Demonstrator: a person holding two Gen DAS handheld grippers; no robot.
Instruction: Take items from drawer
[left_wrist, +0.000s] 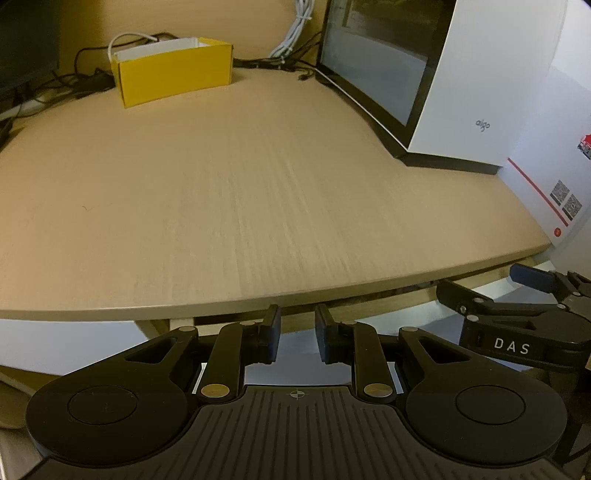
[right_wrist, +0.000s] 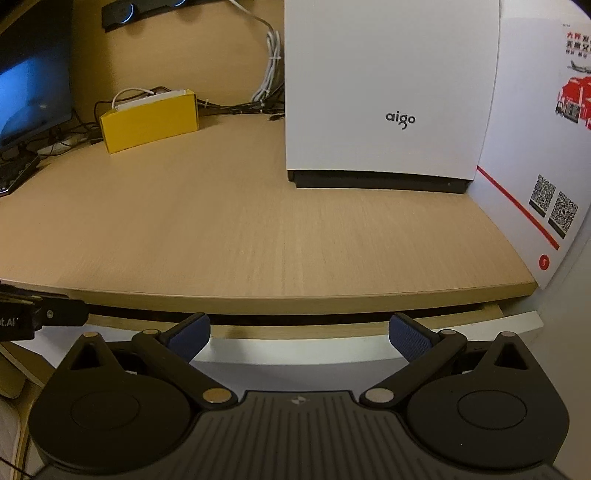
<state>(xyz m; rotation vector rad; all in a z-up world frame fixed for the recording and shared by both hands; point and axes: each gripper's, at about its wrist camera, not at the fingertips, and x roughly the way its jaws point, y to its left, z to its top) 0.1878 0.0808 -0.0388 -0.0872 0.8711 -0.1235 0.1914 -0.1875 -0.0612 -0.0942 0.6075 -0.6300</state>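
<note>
The drawer (right_wrist: 332, 347) has a white front and sits just under the desk edge, slightly pulled out; a thin wood strip shows behind the front and its inside is hidden. My right gripper (right_wrist: 299, 332) hovers in front of it, open wide, with nothing between its blue pads. In the left wrist view the drawer front (left_wrist: 299, 354) lies right behind my left gripper (left_wrist: 297, 332), whose jaws stand a narrow gap apart and hold nothing. The right gripper (left_wrist: 491, 286) shows at the right of that view. The left gripper (right_wrist: 37, 314) pokes in at the left edge of the right wrist view.
On the wooden desk (right_wrist: 258, 229) stand a yellow box (right_wrist: 149, 120) with a white cable in it, a white aigo computer case (right_wrist: 388, 92) and a monitor (right_wrist: 33, 92). A white printed board (right_wrist: 535, 147) closes off the right side. Cables run along the back.
</note>
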